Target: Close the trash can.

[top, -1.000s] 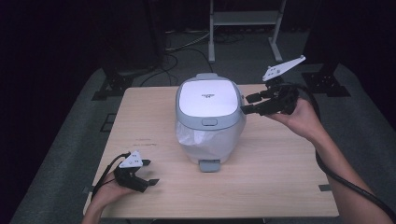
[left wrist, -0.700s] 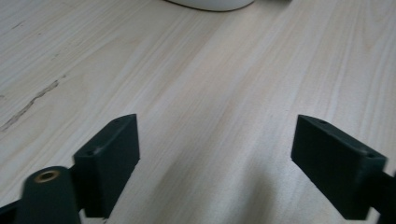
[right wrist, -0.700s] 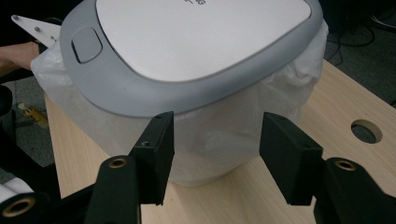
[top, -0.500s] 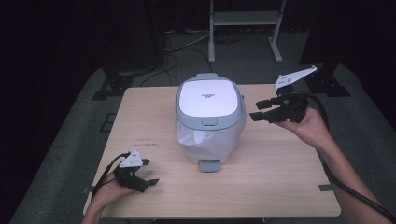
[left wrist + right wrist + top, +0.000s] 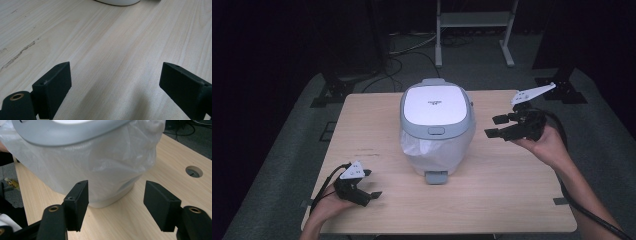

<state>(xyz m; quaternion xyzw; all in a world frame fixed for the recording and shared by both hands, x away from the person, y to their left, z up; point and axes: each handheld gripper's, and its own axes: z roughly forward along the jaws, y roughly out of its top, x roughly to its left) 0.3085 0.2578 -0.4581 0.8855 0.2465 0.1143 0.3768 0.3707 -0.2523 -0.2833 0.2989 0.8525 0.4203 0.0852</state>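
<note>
A small lidded waste bin (image 5: 437,127), grey-rimmed with a white lid and a white plastic liner bag (image 5: 105,167) bulging out beneath the rim, stands upright near the middle of the desk (image 5: 512,195). We see the right tongs (image 5: 498,126) held above the desk just to the bin's right, apart from it, jaws spread wide and empty, pointing at its side. In the right gripper view the liner and the bin's lower wall lie straight ahead between the two jaws. The left tongs (image 5: 369,186) rest low near the desk's front left corner, well apart from the bin, likewise wide open and holding nothing; the left gripper view looks across bare wood grain. We judge the step in hand to be an approach to the bin from the right. The next move would call for bringing the right tongs in to the liner or lid edge and closing gently, since thin film slips and tears.
</note>
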